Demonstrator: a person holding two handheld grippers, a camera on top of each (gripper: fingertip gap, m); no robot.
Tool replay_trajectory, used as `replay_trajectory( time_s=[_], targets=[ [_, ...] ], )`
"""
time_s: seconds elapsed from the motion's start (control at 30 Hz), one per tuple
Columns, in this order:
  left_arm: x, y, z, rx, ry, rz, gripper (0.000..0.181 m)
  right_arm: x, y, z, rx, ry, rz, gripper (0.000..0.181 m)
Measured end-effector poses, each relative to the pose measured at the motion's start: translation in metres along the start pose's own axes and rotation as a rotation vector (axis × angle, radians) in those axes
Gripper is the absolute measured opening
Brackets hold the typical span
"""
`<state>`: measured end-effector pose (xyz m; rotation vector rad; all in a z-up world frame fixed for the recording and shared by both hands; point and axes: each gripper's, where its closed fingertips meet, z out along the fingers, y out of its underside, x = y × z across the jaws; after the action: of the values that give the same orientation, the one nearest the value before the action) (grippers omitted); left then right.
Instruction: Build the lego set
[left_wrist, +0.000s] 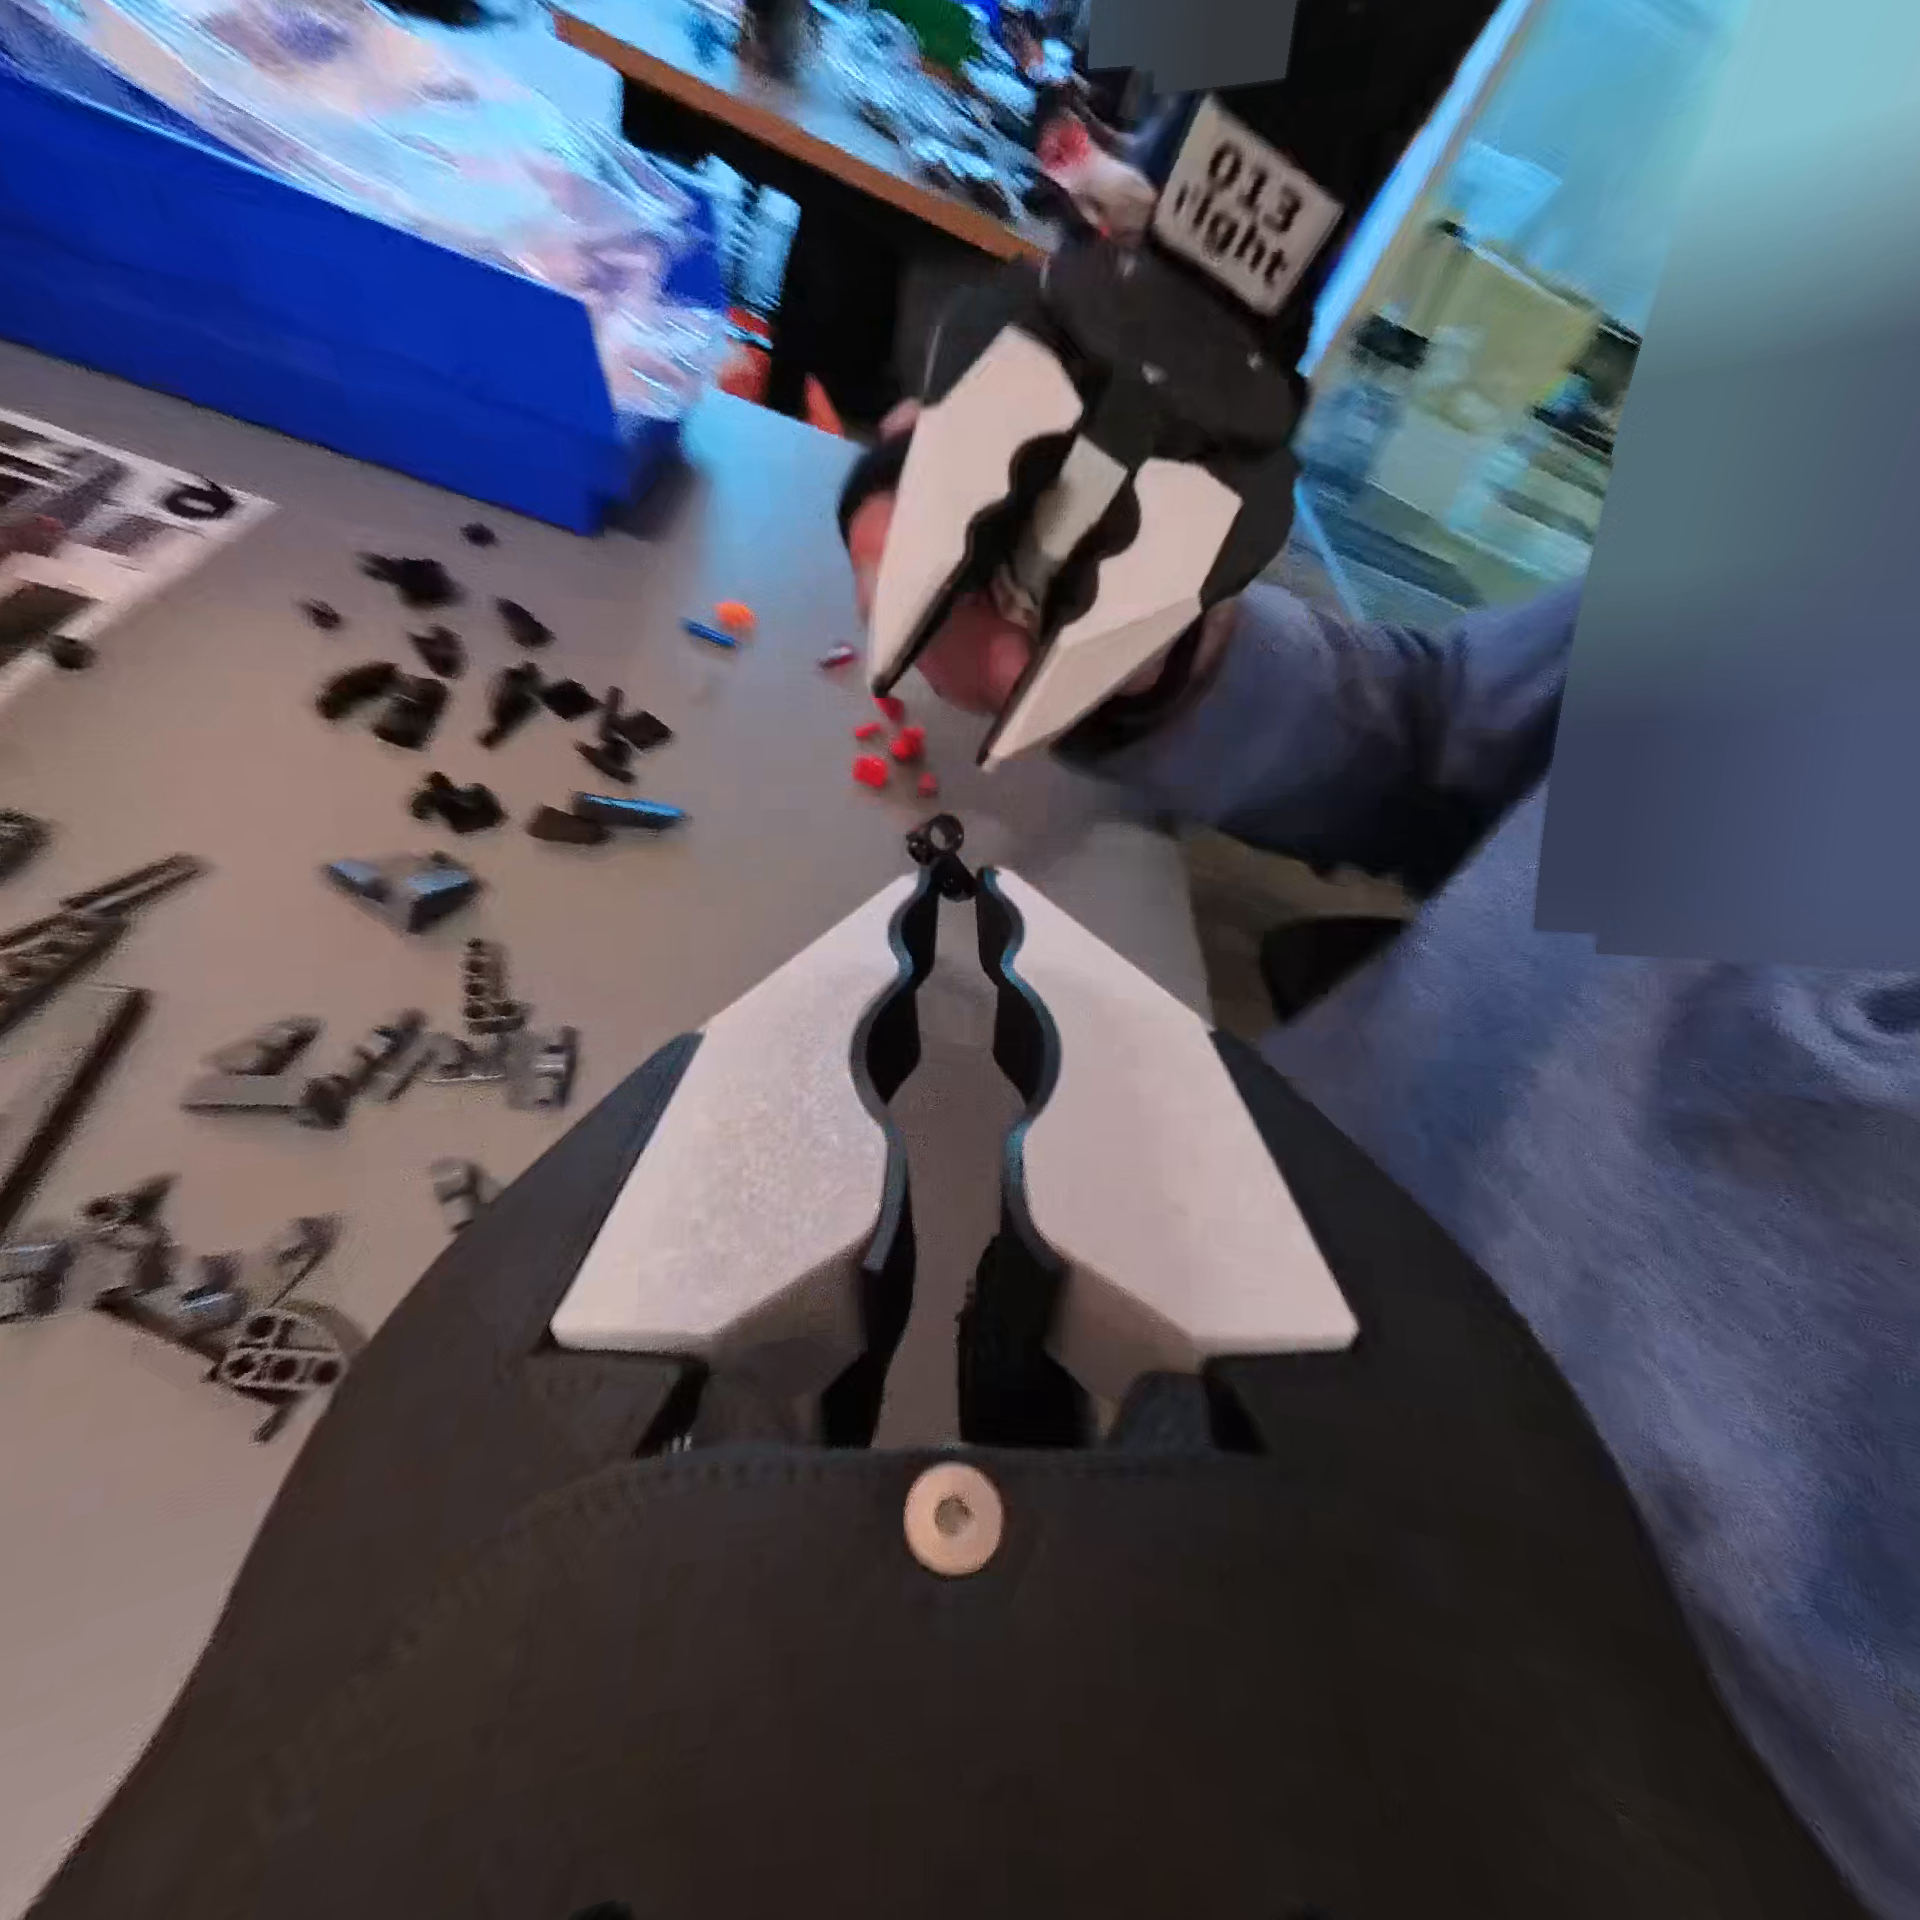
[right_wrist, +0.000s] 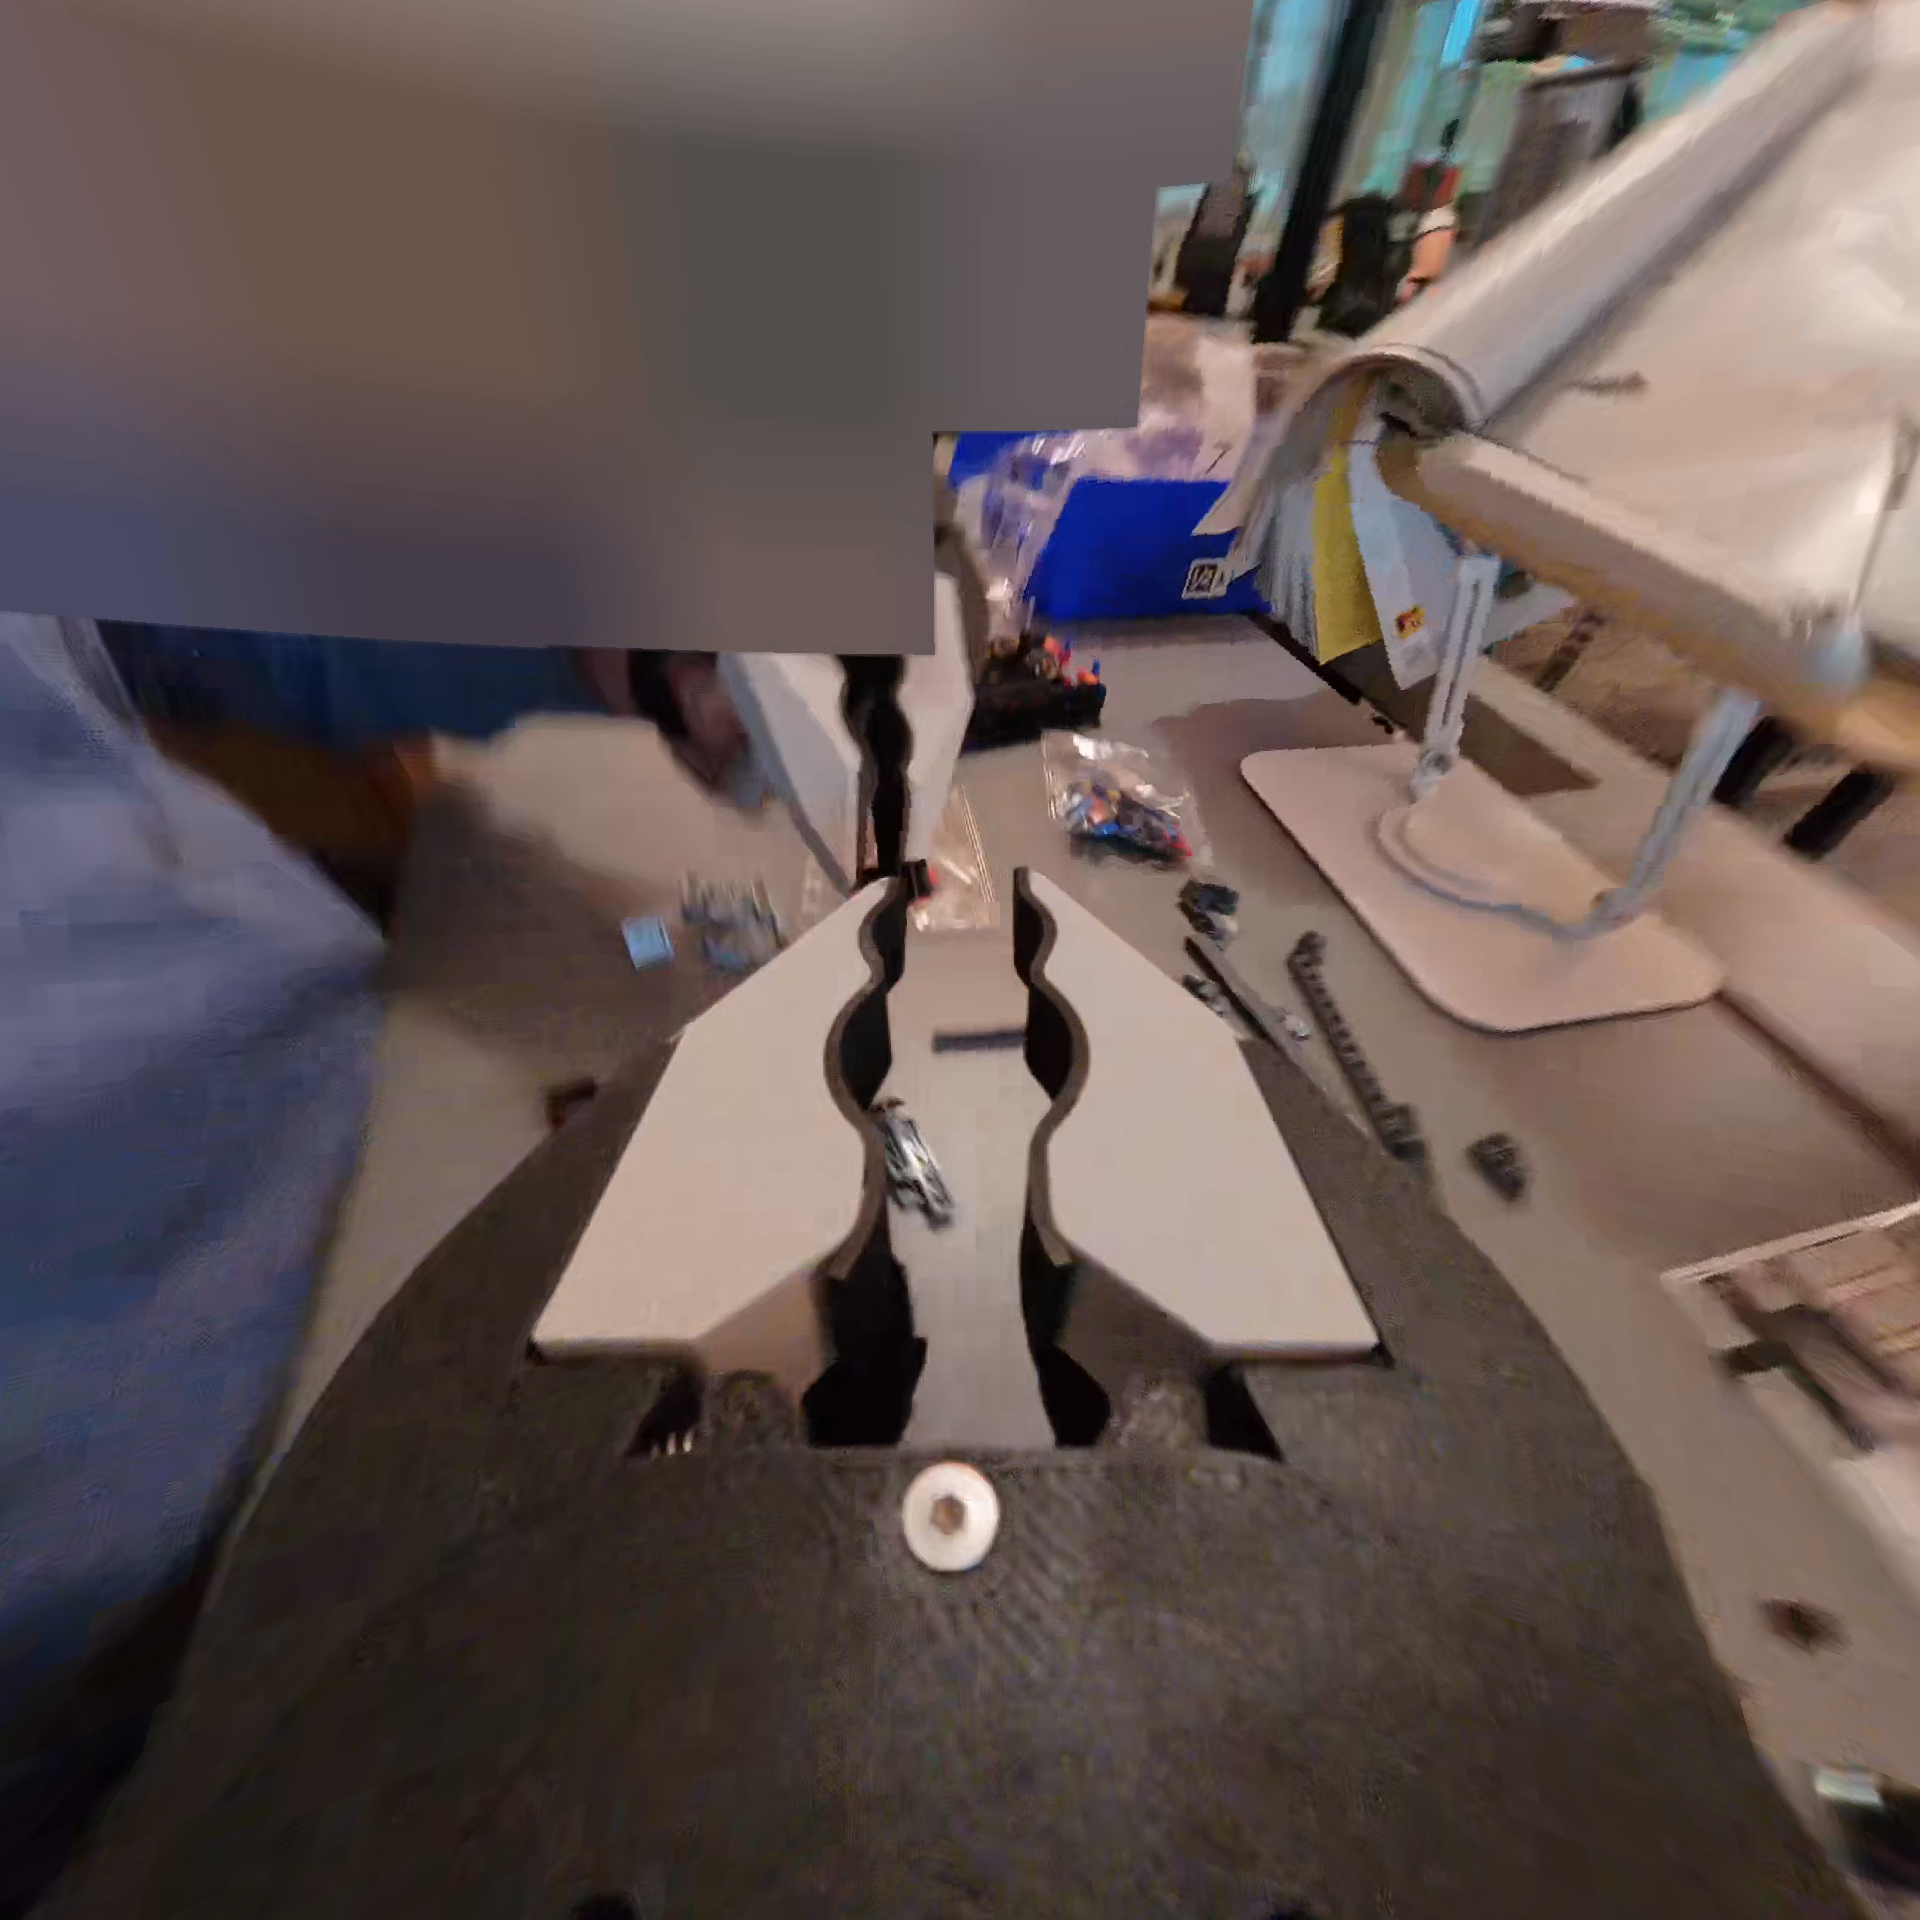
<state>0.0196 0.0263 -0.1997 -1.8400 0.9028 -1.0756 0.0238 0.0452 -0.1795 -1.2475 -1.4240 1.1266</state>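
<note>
A small black lego piece sits pinched between the left gripper fingertips, raised above the grey table. The right gripper faces it, fingers apart and empty. Loose black pieces and red pieces lie scattered below.

Both views are evenly lit by soft, cool indoor light, with no hard shadows and no strong glare. Motion blur smears most of each picture: the loose dark pieces on the grey table at the left are streaked, and the blue box far left is soft. The lamp at the right is smeared too. Wide-angle distortion bends the edges. Only the near fingers stay fairly sharp.
</note>
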Motion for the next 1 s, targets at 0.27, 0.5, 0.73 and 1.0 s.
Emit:
replay_trajectory(
  time_s=[0.27,0.5,0.73,1.0],
  targets=[
    [0.017,0.009,-0.002,-0.104,0.274,-0.128,0.005,-0.023,0.021,0.006,-0.389,-0.006,-0.769,0.018],
    [0.024,0.016,-0.001,-0.169,0.373,-0.172,0.005,-0.036,0.025,0.012,-0.420,-0.040,-0.905,0.012],
    [0.028,0.021,0.002,-0.183,0.437,-0.209,0.005,-0.042,0.028,0.010,-0.424,-0.061,-0.952,0.008],
    [0.029,0.027,0.009,-0.200,0.491,-0.241,0.005,-0.047,0.035,0.008,-0.436,-0.104,-0.928,0.005]
  ],
)
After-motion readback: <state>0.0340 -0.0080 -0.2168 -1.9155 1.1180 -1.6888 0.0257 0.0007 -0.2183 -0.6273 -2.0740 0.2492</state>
